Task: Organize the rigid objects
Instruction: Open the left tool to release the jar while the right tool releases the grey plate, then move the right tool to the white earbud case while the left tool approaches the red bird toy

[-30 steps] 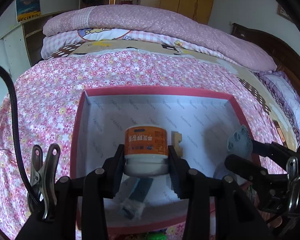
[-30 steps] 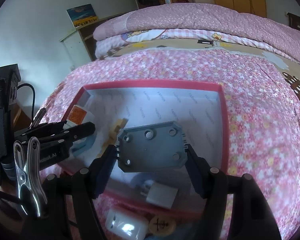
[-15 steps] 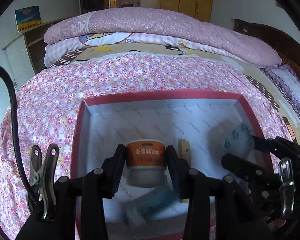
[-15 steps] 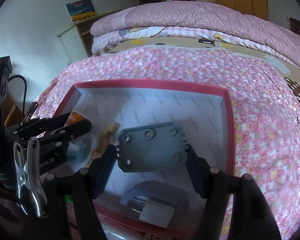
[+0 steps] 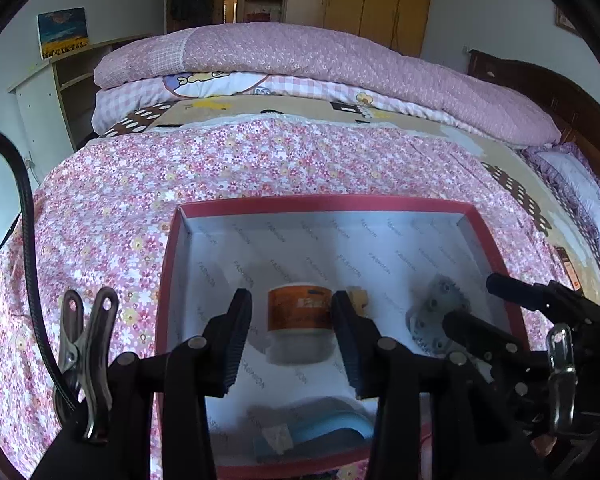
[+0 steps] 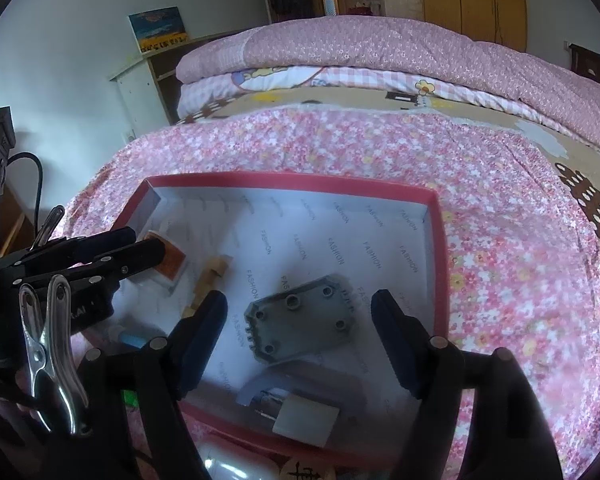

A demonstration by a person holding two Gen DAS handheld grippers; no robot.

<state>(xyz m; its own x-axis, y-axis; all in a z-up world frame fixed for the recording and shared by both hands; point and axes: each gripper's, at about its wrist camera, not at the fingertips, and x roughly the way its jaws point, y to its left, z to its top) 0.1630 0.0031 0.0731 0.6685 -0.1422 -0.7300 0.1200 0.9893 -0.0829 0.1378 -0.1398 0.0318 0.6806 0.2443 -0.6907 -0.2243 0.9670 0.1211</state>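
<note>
A red-rimmed box (image 5: pixel 324 202) with a white lining lies on the flowered bedspread; it also shows in the right wrist view (image 6: pixel 440 248). An orange-labelled white jar (image 5: pixel 300 326) rests inside it, between the fingers of my open left gripper (image 5: pixel 290 340), which no longer grip it. A grey plate with holes (image 6: pixel 302 322) lies on the box floor under my open right gripper (image 6: pixel 300 338); it also shows in the left wrist view (image 5: pixel 432 314). A wooden block (image 6: pixel 208 284) lies between jar and plate.
A white plug adapter (image 6: pixel 304 420) and a blue item (image 5: pixel 324 430) lie at the box's near edge. A round wooden piece (image 6: pixel 306 472) and a shiny object (image 6: pixel 232 466) lie outside it. Folded pink quilts (image 5: pixel 320 64) lie at the far end of the bed.
Both grippers lowered into the box and opened. The jar and the grey plate left the fingers and now rest on the box floor.
</note>
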